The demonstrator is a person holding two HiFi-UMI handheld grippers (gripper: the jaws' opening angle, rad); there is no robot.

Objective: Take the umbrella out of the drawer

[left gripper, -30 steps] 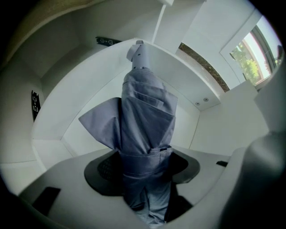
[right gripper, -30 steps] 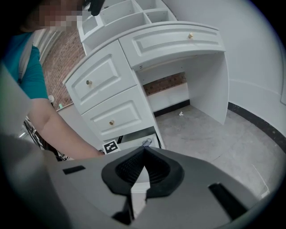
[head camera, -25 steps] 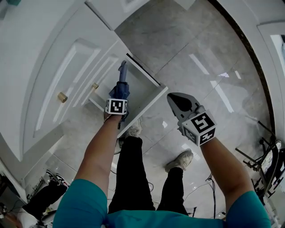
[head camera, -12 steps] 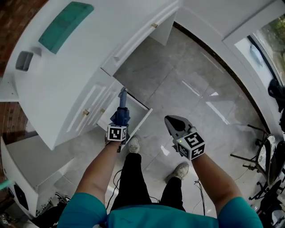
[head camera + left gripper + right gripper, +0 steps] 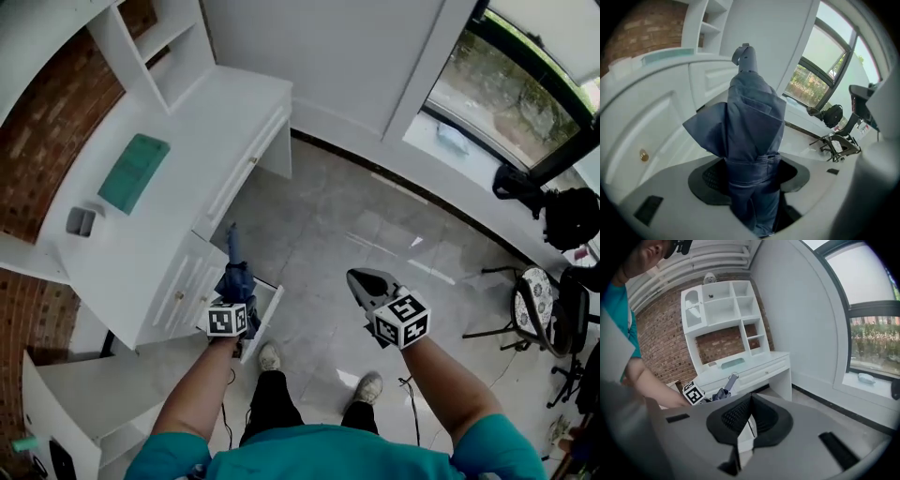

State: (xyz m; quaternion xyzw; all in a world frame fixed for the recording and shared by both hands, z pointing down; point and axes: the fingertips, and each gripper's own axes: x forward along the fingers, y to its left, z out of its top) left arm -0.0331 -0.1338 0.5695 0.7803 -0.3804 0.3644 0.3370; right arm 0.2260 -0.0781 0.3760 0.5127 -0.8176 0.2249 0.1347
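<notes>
Both grippers have come up since a second ago, and the umbrella has lifted clear of the drawer.

Head view: the left gripper pinches the folded blue umbrella above the open drawer, and together they hide the drawer's inside. The right gripper hangs over the floor, its jaws pressed together and empty.

Left gripper view: the umbrella's lower end is cut off below the pads.

Right gripper view: the umbrella shows small, its lower part hidden, before the white desk.
</notes>
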